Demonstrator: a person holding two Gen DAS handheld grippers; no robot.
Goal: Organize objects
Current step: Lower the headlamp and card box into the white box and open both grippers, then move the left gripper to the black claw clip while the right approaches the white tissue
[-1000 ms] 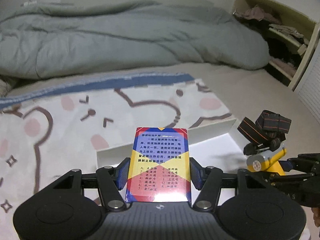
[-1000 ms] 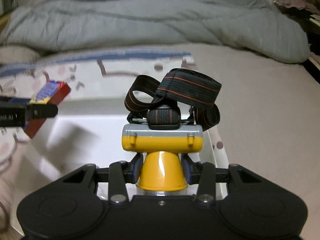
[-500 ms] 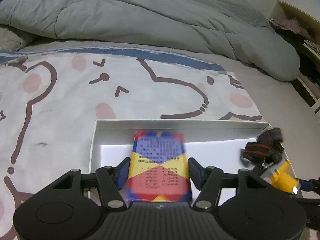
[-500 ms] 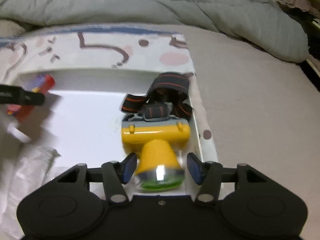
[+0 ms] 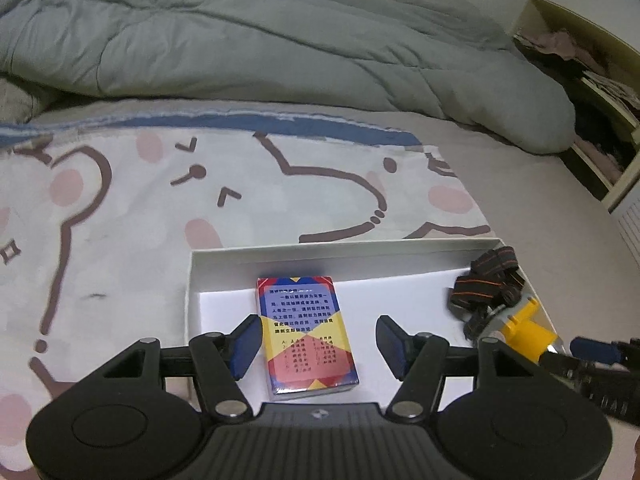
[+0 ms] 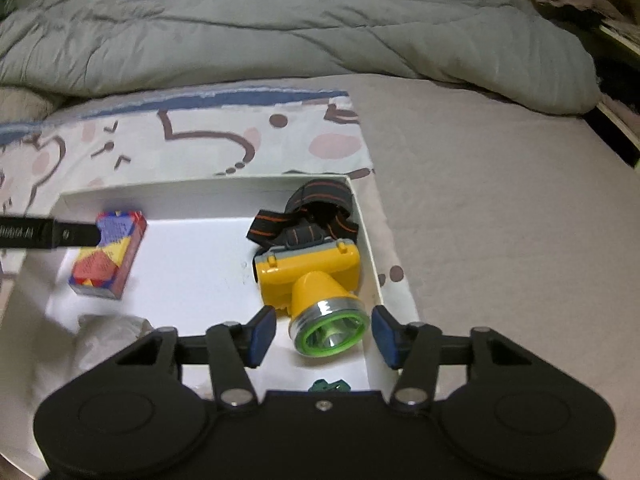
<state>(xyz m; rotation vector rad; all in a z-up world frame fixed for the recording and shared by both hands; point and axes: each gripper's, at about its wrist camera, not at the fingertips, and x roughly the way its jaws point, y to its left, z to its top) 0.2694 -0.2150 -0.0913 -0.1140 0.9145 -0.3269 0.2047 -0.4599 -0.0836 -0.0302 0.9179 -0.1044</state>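
A white shallow box (image 5: 336, 251) (image 6: 200, 194) lies on the bed. A red, blue and yellow card pack (image 5: 306, 330) (image 6: 108, 254) lies flat at its left end. My left gripper (image 5: 320, 340) is open, its blue pads either side of the pack and apart from it. A yellow headlamp (image 6: 310, 276) (image 5: 524, 326) with a black and orange strap (image 6: 316, 216) lies at the box's right end. My right gripper (image 6: 324, 336) is open around the lamp's green-rimmed lens without holding it.
A grey duvet (image 5: 260, 40) is heaped behind. A cartoon-print blanket (image 5: 120, 208) lies under the box. A crumpled clear bag (image 6: 108, 332) and a small green item (image 6: 330, 386) sit at the box's near edge. An open shelf with clothes (image 5: 592, 80) stands at the right.
Both grippers lowered their objects into the box and opened. The card pack and the headlamp now lie released on the box floor.
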